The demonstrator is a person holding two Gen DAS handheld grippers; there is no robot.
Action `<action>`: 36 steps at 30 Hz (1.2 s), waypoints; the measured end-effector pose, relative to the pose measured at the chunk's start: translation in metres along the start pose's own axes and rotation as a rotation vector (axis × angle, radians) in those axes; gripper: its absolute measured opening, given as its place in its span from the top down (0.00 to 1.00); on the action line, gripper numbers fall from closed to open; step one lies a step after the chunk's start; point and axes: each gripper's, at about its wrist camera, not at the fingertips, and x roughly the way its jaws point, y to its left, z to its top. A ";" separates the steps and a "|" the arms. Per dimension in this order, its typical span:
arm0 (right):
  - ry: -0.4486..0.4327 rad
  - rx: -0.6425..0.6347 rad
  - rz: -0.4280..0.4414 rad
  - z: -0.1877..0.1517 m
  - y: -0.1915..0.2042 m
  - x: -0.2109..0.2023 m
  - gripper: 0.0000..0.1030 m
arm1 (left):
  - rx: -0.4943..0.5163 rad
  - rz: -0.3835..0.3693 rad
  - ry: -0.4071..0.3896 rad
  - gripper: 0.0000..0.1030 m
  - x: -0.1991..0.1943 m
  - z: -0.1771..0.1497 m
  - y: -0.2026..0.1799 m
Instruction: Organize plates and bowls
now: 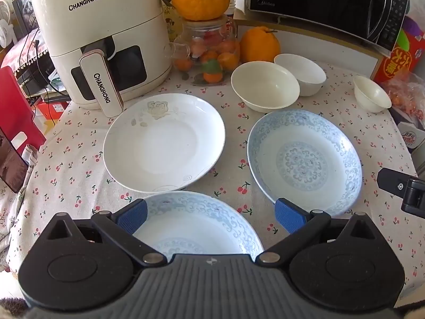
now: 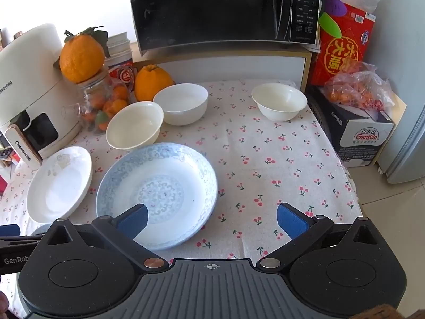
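My left gripper is open and empty, hovering over a blue-patterned plate at the table's near edge. A white plate lies beyond it; it also shows in the right wrist view. A second blue-patterned plate lies to the right; it also shows in the right wrist view. My right gripper is open and empty above that plate's near right rim. Three white bowls stand further back: a wide one, one touching it, and a small one apart at the right.
A white air fryer stands back left. A glass jar of small oranges with a big orange on top, another orange and a microwave line the back. Boxes and a bag sit at the right beyond the table edge.
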 end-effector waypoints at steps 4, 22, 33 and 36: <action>0.005 0.018 0.006 0.005 -0.001 0.004 0.00 | -0.007 0.006 0.012 0.01 0.002 0.000 -0.003; 0.007 0.013 -0.009 0.000 0.001 0.005 0.00 | -0.006 -0.007 0.013 0.01 0.005 0.003 -0.001; 0.012 0.002 -0.010 -0.001 0.003 0.005 0.00 | -0.001 0.000 0.010 0.01 0.006 0.003 -0.003; 0.012 0.000 -0.007 -0.001 0.003 0.005 0.00 | -0.002 0.004 0.008 0.01 0.006 0.002 -0.003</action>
